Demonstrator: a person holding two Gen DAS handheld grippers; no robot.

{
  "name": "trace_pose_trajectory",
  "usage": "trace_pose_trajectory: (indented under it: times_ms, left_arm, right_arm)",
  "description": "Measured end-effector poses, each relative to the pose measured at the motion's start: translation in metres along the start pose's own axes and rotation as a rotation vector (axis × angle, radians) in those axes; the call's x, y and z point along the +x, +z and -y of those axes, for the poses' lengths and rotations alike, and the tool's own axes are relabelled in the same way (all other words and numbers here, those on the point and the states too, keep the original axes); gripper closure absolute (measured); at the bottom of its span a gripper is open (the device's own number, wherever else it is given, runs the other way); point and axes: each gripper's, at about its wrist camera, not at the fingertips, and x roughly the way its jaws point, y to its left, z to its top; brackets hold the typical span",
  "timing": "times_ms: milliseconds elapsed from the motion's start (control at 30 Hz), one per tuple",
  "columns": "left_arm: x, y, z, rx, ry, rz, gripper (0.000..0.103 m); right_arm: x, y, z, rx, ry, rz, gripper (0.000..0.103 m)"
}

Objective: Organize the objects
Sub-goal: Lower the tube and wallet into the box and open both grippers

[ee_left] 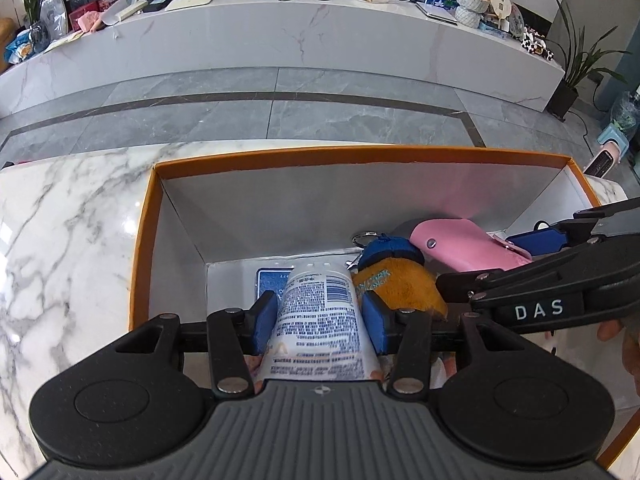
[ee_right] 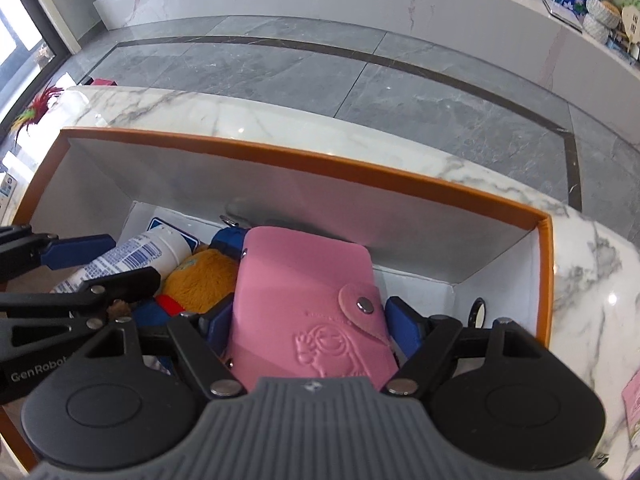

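Left hand-held gripper [ee_left: 320,312] clamps our lotion tube [ee_left: 320,308], right hand-held gripper [ee_right: 308,320] the pink wallet [ee_right: 308,300]; we should release low inside the orange box [ee_left: 360,156].

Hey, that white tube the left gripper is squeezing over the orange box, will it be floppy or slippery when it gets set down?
The white tube looks soft-walled, so the left gripper probably dents it slightly. Its glossy printed skin may slip between the blue pads. Being round, it could roll against the orange plush in the orange box.
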Motion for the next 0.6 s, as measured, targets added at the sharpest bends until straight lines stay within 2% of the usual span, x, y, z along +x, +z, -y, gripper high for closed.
trace_pose_trajectory:
  times_ms: [67, 300, 600]
  left_arm:
    - [0.0, 0.0, 0.0, -0.003, 0.011, -0.003, 0.044]
    - [-0.008, 0.0, 0.006, 0.03, 0.043, 0.023, 0.044]
    - [-0.019, 0.0, 0.002, 0.013, 0.029, 0.039, 0.044]
  right_arm:
    - [-0.002, -0.001, 0.0, 0.005, 0.0, 0.003, 0.023]
    - [-0.014, -0.006, -0.006, -0.024, -0.02, 0.028, 0.02]
    - [-0.024, -0.004, -0.012, -0.042, -0.031, 0.057, 0.02]
